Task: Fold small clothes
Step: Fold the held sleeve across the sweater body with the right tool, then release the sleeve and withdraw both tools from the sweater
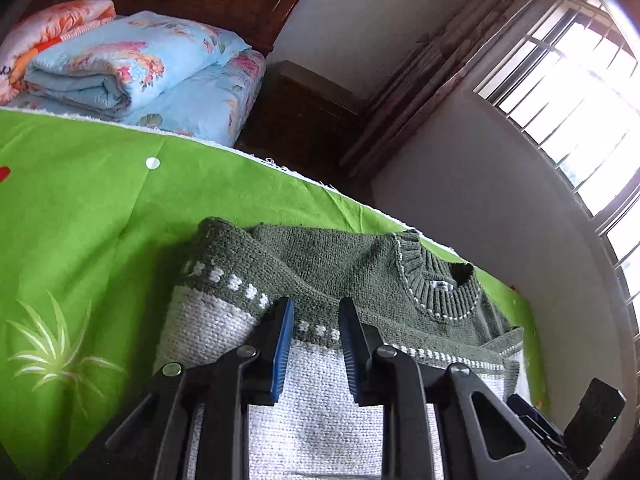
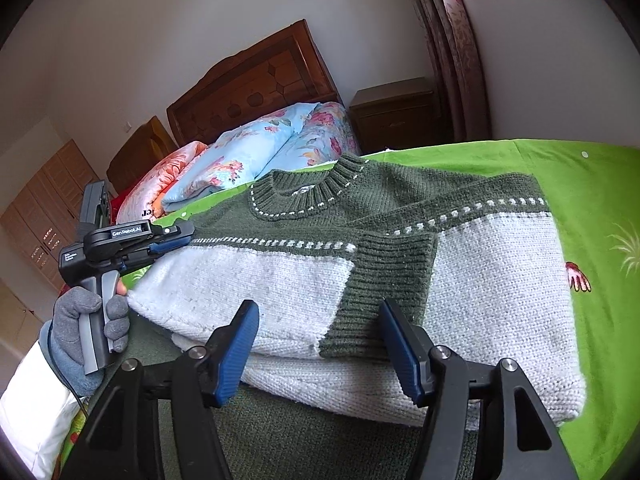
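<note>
A small knitted sweater (image 2: 400, 264), dark green on top and white below, lies on the green bed cover with both sleeves folded across its front. It also shows in the left wrist view (image 1: 340, 264). My left gripper (image 1: 316, 312) is open, its blue pads just above the sweater's white part, holding nothing. It shows from the side in the right wrist view (image 2: 176, 240), at the sweater's left edge. My right gripper (image 2: 318, 320) is open wide and empty, over the sweater's lower hem near the folded green cuff (image 2: 384, 292).
The green bed cover (image 1: 80, 220) spreads around the sweater. Folded floral quilts (image 2: 256, 152) lie at the wooden headboard (image 2: 256, 80). A dark nightstand (image 2: 396, 116) stands by the wall under the curtain. The bed's far edge runs close behind the collar (image 1: 436, 280).
</note>
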A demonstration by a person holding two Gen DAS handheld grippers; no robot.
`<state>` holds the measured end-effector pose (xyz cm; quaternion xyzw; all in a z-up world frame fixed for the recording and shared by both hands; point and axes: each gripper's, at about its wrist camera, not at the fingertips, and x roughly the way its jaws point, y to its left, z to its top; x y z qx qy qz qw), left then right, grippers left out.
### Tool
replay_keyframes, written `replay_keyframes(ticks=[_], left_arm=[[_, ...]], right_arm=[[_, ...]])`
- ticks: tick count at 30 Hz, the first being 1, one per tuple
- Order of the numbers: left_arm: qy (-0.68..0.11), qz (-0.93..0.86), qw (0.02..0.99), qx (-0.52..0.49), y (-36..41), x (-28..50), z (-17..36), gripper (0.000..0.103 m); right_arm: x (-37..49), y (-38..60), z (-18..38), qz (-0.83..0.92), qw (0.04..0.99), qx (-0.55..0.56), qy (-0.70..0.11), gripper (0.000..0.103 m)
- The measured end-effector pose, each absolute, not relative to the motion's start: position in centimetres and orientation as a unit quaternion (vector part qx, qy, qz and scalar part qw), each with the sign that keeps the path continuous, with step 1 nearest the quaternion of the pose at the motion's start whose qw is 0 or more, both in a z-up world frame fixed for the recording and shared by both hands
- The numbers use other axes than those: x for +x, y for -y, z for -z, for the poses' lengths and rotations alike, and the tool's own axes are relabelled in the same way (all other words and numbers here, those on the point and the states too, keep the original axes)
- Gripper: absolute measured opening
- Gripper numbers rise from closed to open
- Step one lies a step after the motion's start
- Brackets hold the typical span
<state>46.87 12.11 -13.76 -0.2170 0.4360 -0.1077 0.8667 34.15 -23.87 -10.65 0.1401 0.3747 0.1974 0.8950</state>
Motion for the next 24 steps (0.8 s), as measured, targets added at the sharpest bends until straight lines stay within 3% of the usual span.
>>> replay_keyframes(ticks=[5, 12, 17, 24], left_arm=[[-0.407, 0.088, 0.882, -0.219, -11.5, 47.4, 12.0, 0.027], [-0.410, 0.064, 0.873, -0.257, -13.6, 48.4, 14.0, 0.023], [-0.398, 0.068, 0.888, -0.218, -11.9, 44.0, 12.0, 0.027], [-0.412, 0.053, 0.899, -0.139, -10.7, 37.4, 13.3, 0.027]], right_arm=[[34.1, 23.8, 10.6, -0.199, 0.895, 0.140, -0.374, 0.103], [34.1, 23.8, 10.6, -0.201, 0.894, 0.143, -0.374, 0.103], [34.1, 23.9, 10.6, -0.200, 0.894, 0.146, -0.374, 0.103], [34.2, 23.8, 10.6, -0.198, 0.894, 0.146, -0.375, 0.103]])
